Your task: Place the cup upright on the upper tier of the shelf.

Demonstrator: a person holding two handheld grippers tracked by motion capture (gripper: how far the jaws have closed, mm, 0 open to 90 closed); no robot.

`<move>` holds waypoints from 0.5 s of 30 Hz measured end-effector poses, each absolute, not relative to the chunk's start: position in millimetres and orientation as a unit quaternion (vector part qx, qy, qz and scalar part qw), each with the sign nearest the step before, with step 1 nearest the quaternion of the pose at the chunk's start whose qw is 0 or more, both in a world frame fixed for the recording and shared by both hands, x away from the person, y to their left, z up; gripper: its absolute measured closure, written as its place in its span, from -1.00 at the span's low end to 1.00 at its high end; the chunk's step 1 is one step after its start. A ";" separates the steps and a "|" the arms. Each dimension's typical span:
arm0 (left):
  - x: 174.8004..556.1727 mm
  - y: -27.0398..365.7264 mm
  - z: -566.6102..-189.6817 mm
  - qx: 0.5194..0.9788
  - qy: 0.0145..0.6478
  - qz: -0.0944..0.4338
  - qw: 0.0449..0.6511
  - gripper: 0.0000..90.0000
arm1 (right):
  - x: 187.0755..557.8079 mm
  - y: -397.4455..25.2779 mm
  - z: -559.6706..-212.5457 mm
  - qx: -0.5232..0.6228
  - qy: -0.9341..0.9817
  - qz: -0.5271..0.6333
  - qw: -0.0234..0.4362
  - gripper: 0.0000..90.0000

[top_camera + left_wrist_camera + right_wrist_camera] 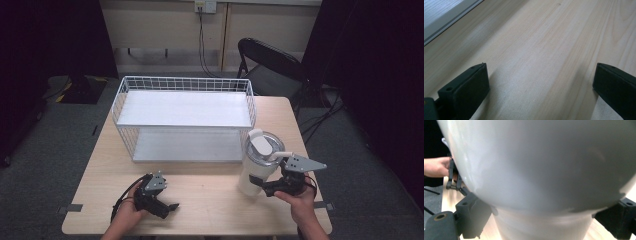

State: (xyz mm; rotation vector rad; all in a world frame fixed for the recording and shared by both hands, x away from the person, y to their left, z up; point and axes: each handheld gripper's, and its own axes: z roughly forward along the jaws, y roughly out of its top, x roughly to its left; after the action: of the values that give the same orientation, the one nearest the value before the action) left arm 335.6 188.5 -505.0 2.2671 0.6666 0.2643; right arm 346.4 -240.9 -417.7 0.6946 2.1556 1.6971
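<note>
A white tumbler (257, 165) with a lid and side handle stands upright on the wooden table (210, 200), just right of the wire rack. My right gripper (264, 189) is open, its jaws on either side of the tumbler's narrow base. In the right gripper view the tumbler (536, 165) bulges close overhead, with a gap between its base and each of the right gripper's (544, 220) jaws. My left gripper (171, 209) rests low at the front left of the table. It is open, and the left gripper (541, 77) has only bare wood between its jaws.
A white wire rack (185, 107) with two shelves stands across the back half of the table; its lower shelf edge (441, 17) shows in the left gripper view. A black folding chair (270, 65) stands behind the table at the right. Cables hang from a wall socket.
</note>
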 end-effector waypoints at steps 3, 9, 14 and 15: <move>335.6 188.5 -505.0 0.885 0.260 0.103 0.373 -1.00 | 349.9 -238.6 -411.0 0.247 0.747 0.600 0.146 -0.78; 335.6 188.5 -505.0 0.885 0.260 0.103 0.373 -1.00 | 353.0 -234.9 -400.2 0.242 0.742 0.608 0.146 -0.78; 335.6 188.5 -505.0 0.885 0.260 0.103 0.373 -1.00 | 356.0 -232.4 -392.4 0.239 0.741 0.610 0.146 -0.78; 335.6 188.5 -505.0 0.885 0.260 0.103 0.373 -1.00 | 356.8 -231.7 -390.6 0.238 0.742 0.610 0.144 -0.79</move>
State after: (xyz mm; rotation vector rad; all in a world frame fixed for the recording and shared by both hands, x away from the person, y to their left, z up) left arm 335.6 188.5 -505.0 2.2668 0.6664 0.2643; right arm 356.8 -231.7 -390.6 0.6850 2.1387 1.7577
